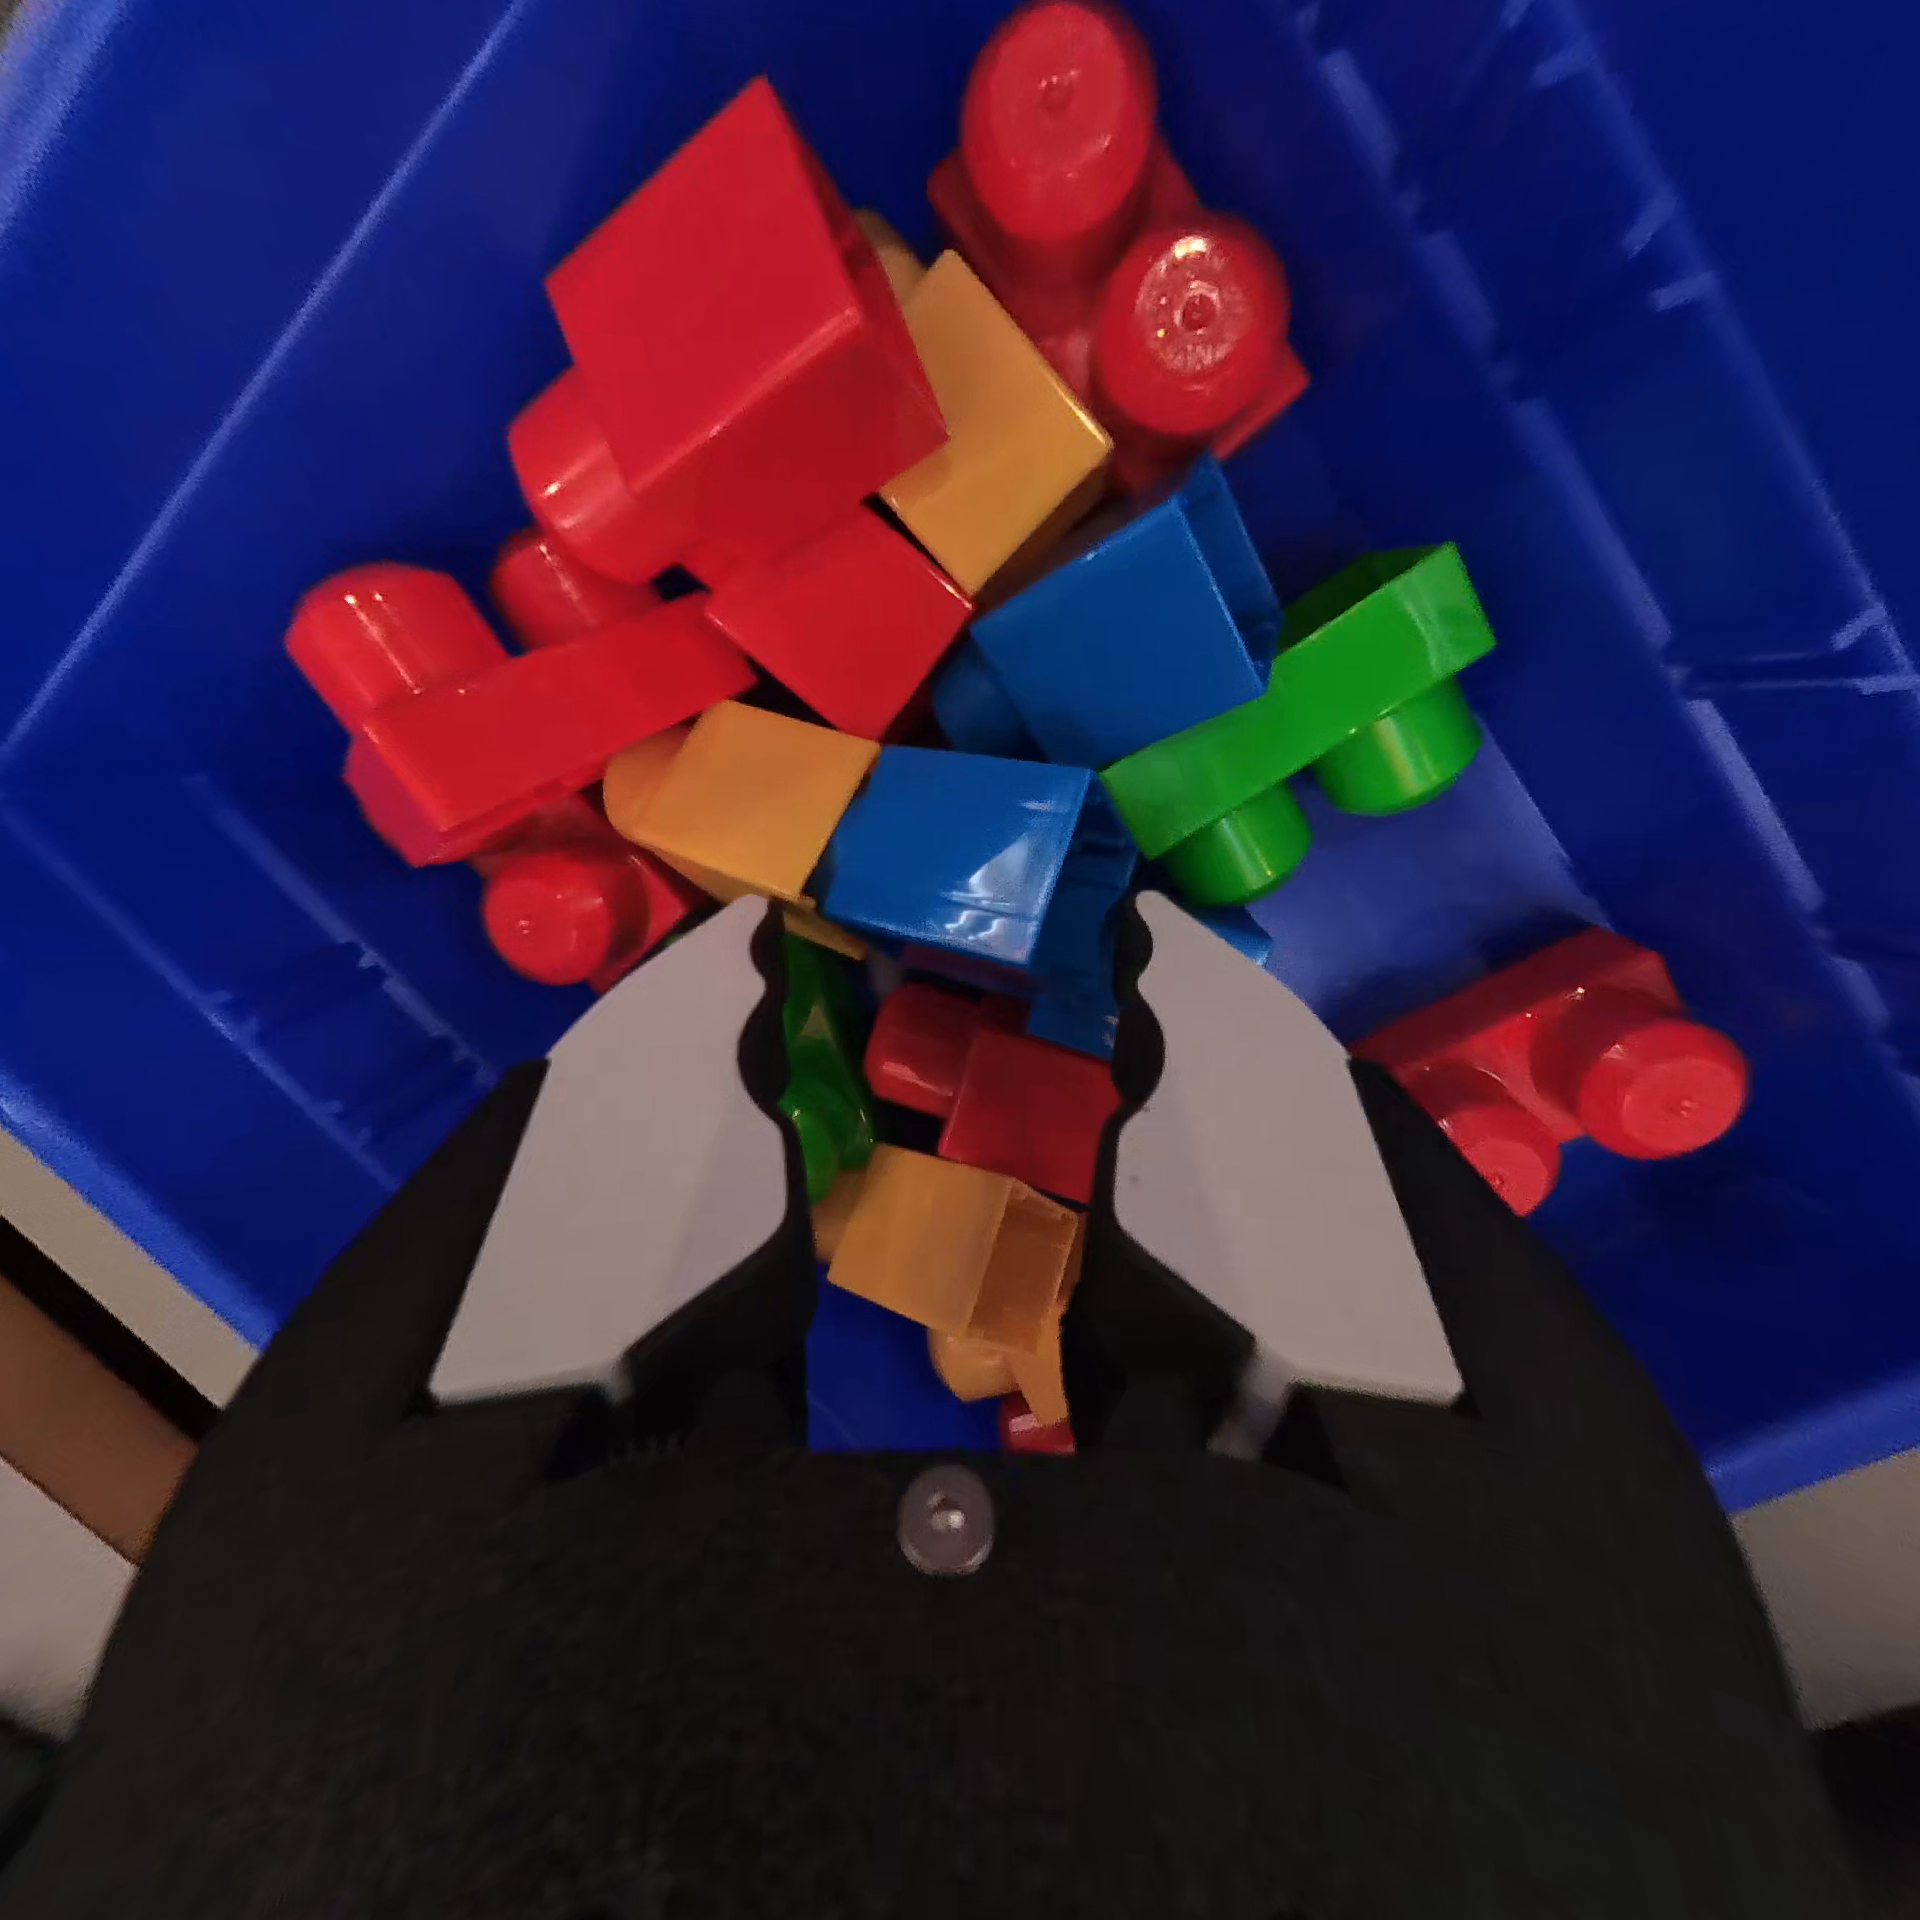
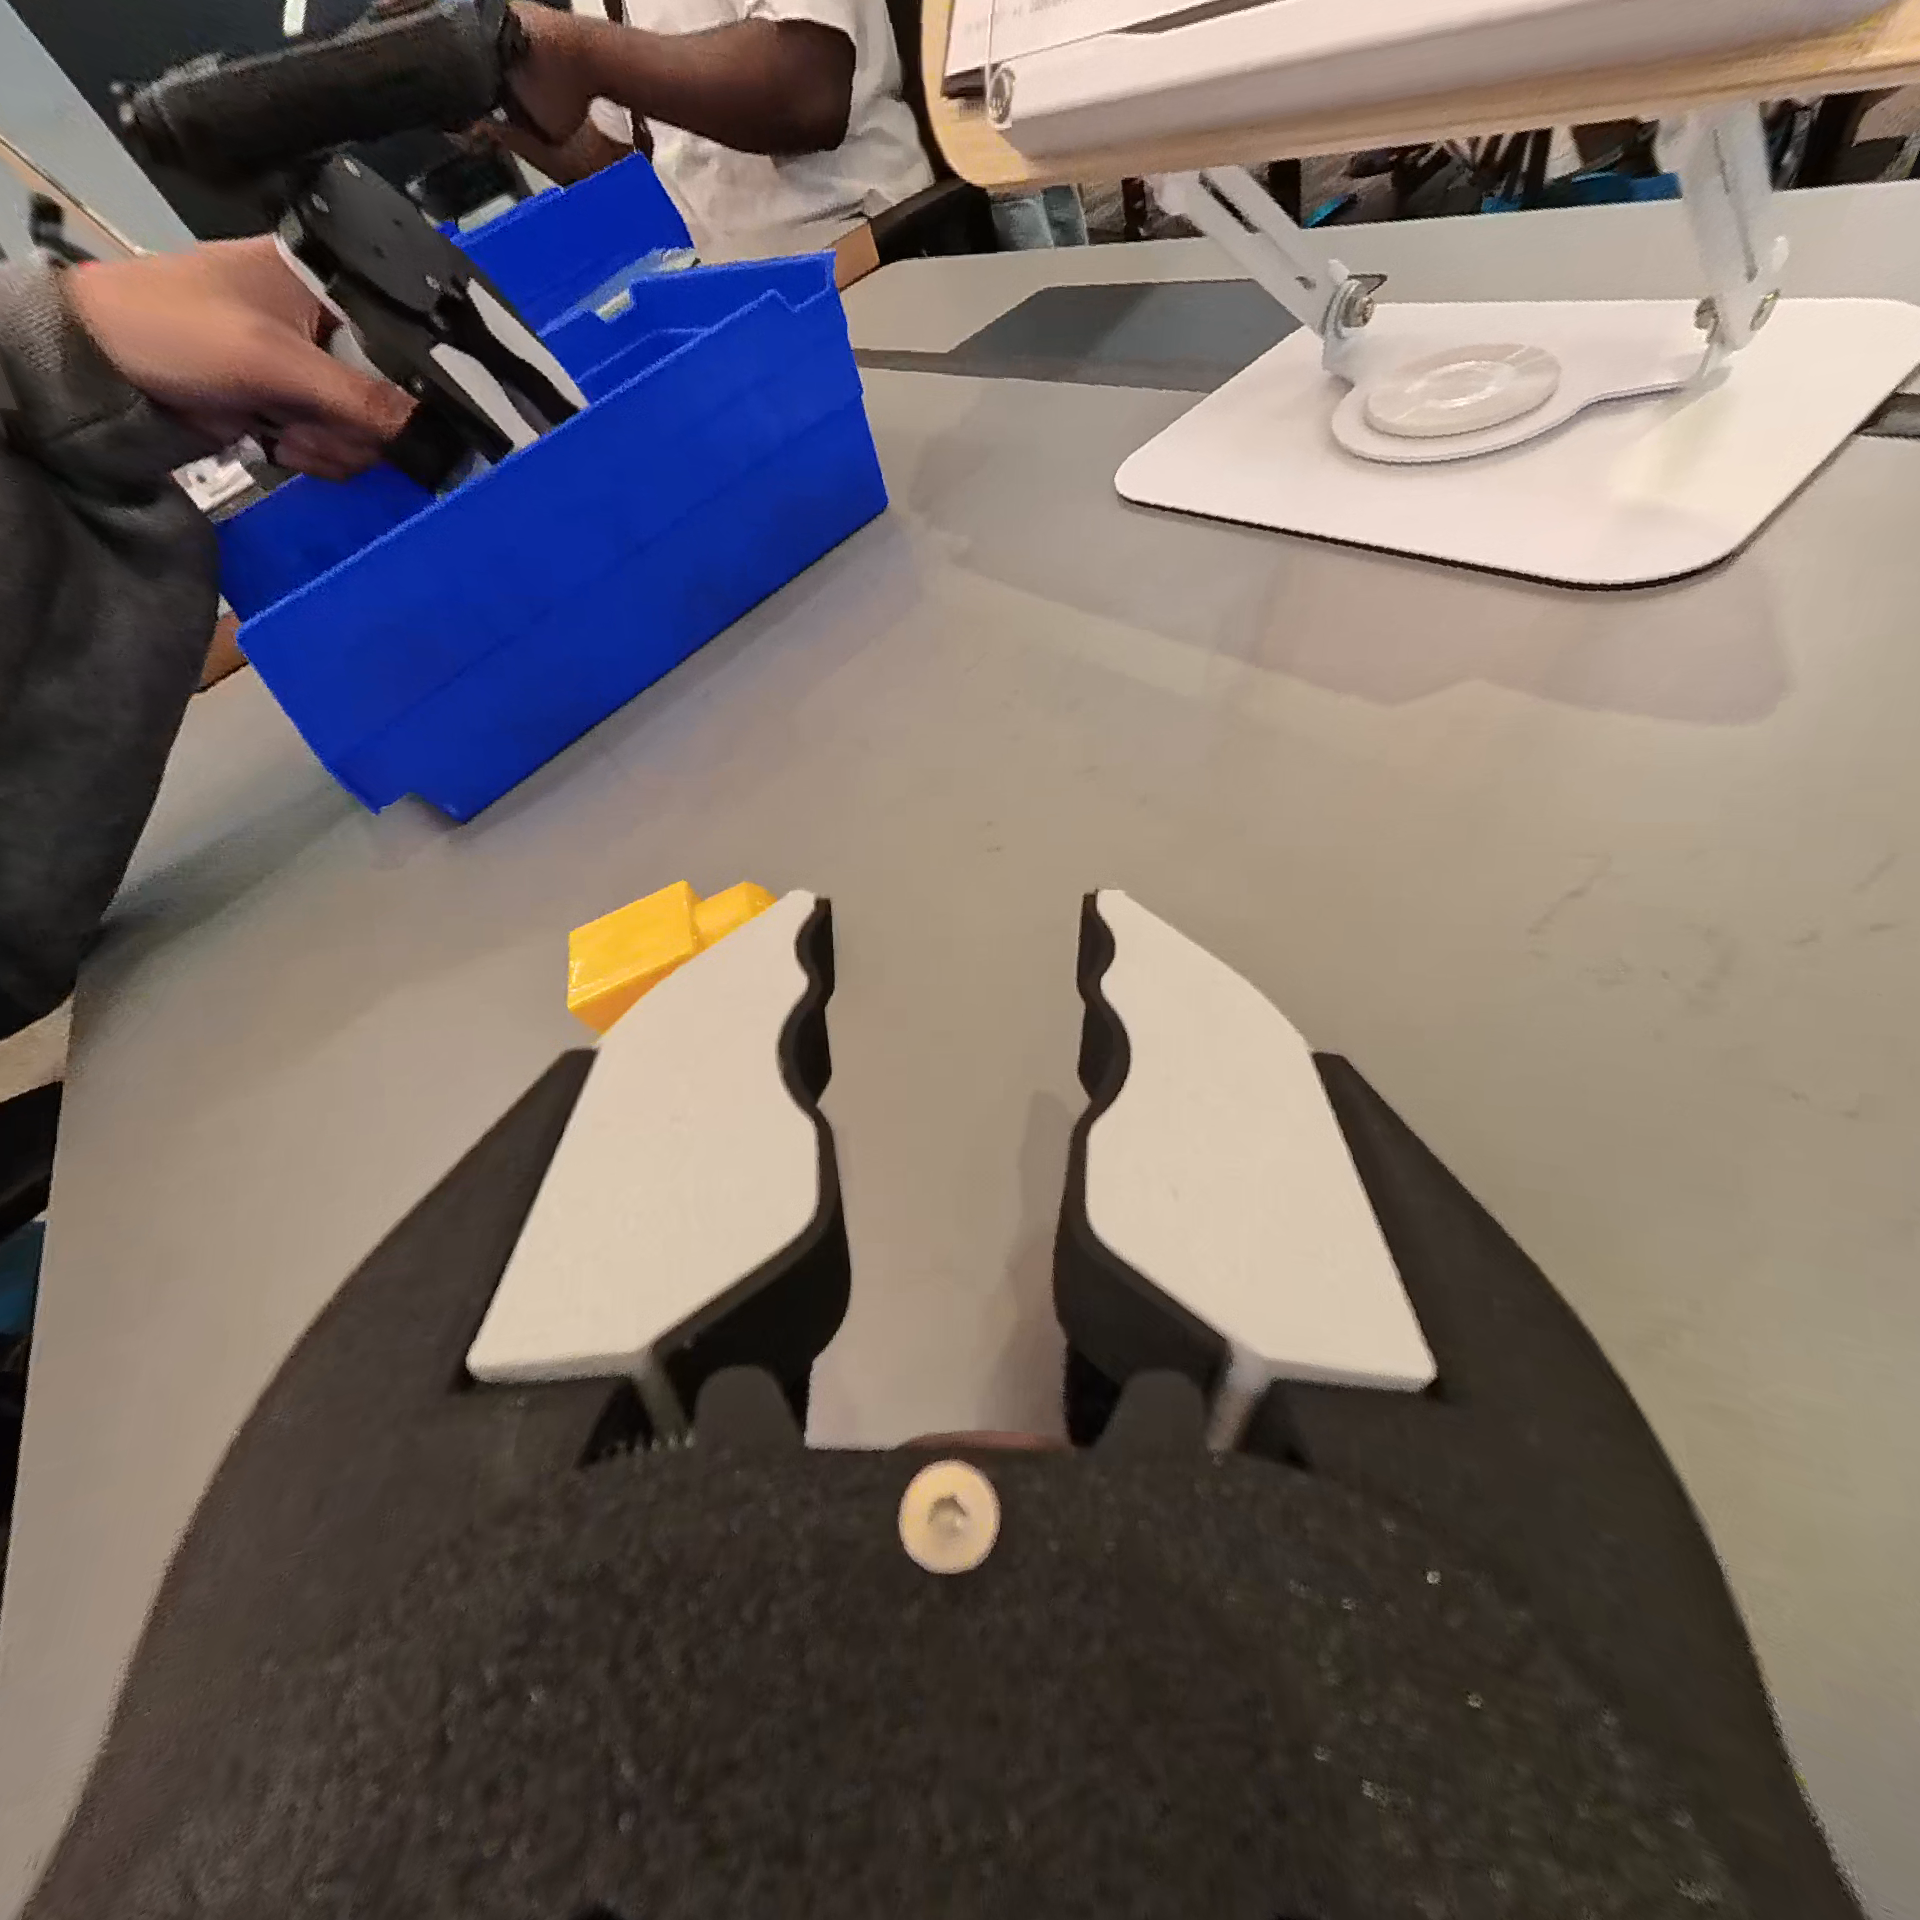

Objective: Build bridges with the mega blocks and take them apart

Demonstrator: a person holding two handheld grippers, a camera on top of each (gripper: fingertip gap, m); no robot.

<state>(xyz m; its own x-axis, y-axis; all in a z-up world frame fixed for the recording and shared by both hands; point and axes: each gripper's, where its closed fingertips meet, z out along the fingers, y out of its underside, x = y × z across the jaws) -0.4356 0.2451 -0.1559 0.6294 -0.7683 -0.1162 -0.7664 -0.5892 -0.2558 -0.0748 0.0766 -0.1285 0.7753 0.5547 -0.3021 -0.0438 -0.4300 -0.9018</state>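
Left gripper (image 1: 940, 920): it points down into the blue bin (image 1: 260, 520). Its two fingers are spread apart. A blue block (image 1: 956, 842) sits right at the tips, but I cannot tell if the fingers touch it. In the right wrist view the left gripper (image 2: 509, 400) shows in the upper left, dipped into the bin, with a hand (image 2: 223, 353) holding it.

Blocks in the bin: a jumbled pile in the middle of the left wrist view. Red blocks (image 1: 717, 343) lie at the top and left, a green block (image 1: 1320, 717) at the right, yellow blocks (image 1: 748, 795) in the middle and low between the fingers. One red block (image 1: 1558, 1060) lies by itself at the lower right.

Right gripper (image 2: 956, 914): its fingers are wide apart with nothing between them. It hangs over the table.

Yellow block (image 2: 634, 951): it sits on the table, just left of the right gripper's left finger, partly hidden by it.

Table (image 2: 1351, 935): grey, smooth and a bit shiny, with faint scuff marks at the right.

Blue bin (image 2: 582, 582): it stands on the table in the upper left of the right wrist view. More blue bins (image 2: 582, 223) sit behind it.

White stand (image 2: 1507, 436): it rests on the table in the upper right, with a flat base and tilted legs.

Room: a person in a white shirt (image 2: 769, 94) is at the top, behind the bins.
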